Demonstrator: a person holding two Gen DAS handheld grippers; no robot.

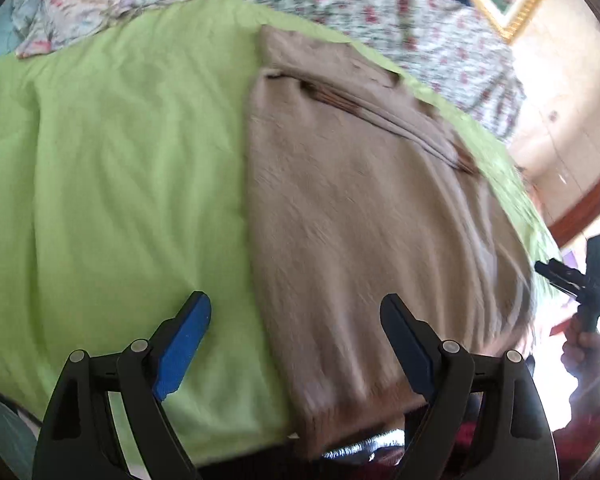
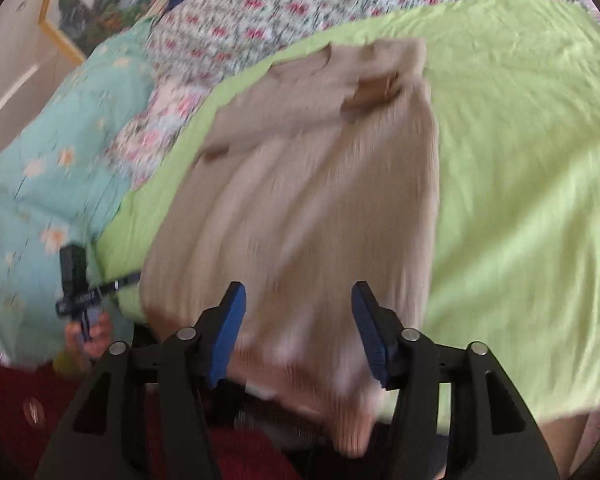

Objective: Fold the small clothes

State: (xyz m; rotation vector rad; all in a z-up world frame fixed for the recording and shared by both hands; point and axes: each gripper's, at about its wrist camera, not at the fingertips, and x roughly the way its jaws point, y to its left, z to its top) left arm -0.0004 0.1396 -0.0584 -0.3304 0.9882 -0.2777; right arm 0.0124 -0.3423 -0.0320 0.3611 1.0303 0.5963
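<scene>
A beige ribbed knit top (image 1: 352,216) lies lengthwise on a light green sheet (image 1: 112,184), its sides folded in, its hem hanging over the near edge. It also shows in the right wrist view (image 2: 308,200). My left gripper (image 1: 296,308) is open and empty, hovering above the top's near left edge. My right gripper (image 2: 298,296) is open and empty, above the hem end. The right gripper also shows at the far right of the left wrist view (image 1: 556,270), and the left gripper at the left of the right wrist view (image 2: 116,284).
Floral bedding (image 1: 380,4) lies behind the green sheet (image 2: 520,184). A light blue flowered quilt (image 2: 48,168) lies to the left. A framed picture (image 2: 100,0) hangs on the wall. Dark red cloth (image 2: 16,412) shows below the bed edge.
</scene>
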